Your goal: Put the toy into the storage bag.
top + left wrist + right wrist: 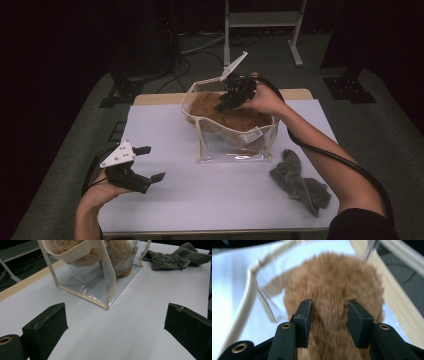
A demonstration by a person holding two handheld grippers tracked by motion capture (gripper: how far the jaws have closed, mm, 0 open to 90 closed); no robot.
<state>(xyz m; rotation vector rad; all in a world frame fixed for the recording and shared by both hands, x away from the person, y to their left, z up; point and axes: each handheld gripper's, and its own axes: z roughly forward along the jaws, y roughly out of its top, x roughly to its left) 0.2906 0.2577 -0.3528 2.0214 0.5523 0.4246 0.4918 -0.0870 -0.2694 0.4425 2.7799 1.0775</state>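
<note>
A clear plastic bag [235, 145] with cream trim stands on the white table [200, 200] and holds a brown furry thing [240, 117]. My right gripper [227, 100] reaches down into the bag's mouth from the far right side. In the right gripper view its jaws [329, 320] stand apart over the fur [332, 282], which fills the gap between them; the blur hides any squeeze. My left gripper [152, 162] rests at the near left of the table, wide open with nothing in it. In the left gripper view, that gripper [116, 325] faces the bag [85, 282].
A crumpled grey cloth [300, 182] lies on the table right of the bag, seen too in the left gripper view [175, 256]. A wooden edge [397, 305] runs behind the bag. One bag handle [235, 65] sticks up at the back. Dark floor and a frame lie beyond.
</note>
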